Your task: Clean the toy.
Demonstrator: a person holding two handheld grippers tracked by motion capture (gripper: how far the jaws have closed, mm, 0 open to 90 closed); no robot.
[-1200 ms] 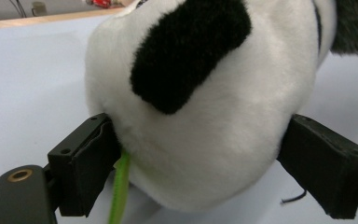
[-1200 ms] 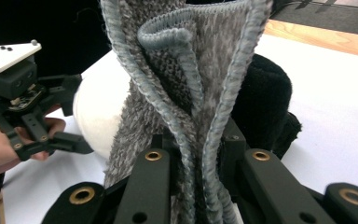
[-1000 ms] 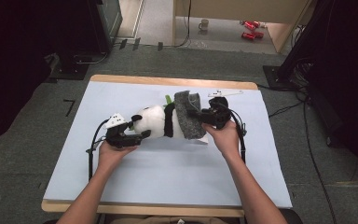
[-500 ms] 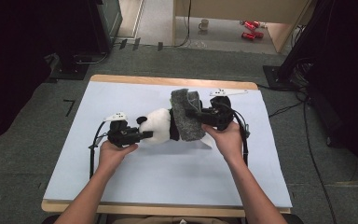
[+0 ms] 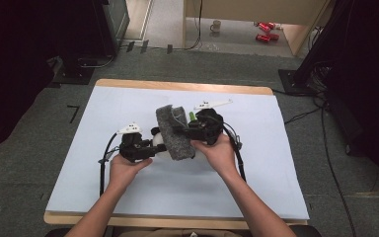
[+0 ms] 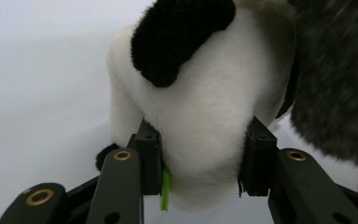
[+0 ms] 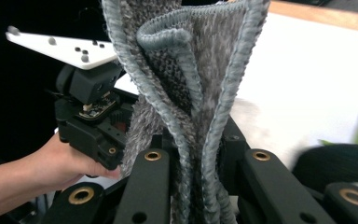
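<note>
A wooden-edged table [image 5: 177, 86] with a pale blue-white sheet [image 5: 128, 192] over its top takes up the centre of the high view, with grey floor around it and dark equipment at the upper left and right of the frame. In the middle of the frame, just above the person's 2 hands, a grey fuzzy cloth [image 5: 173, 132] stands bunched and folded, with a black-and-white plush panda [image 5: 159, 146] pressed against its left side. In the right gripper view the cloth [image 7: 191, 93] rises through the middle of the frame in several folds with stitched grey edges, and the right gripper [image 7: 196, 154] has its 2 jaws closed narrow on the lower part of those folds; in the high view that gripper [image 5: 190, 129] sits right of the cloth, held by the right hand [image 5: 219, 150]. In the left gripper view the panda [image 6: 200, 102] occupies the upper centre, white body with a black patch at the top, and the left gripper [image 6: 200, 161] has its jaws pressed into the white plush on both sides, having just opened a little after closing on it; a green strip [image 6: 165, 189] shows by the left jaw. In the high view the left gripper [image 5: 153, 148] sits at centre left, held by the left hand [image 5: 126, 168]. A small green piece [image 5: 192, 117] shows near the top of the cloth.
</note>
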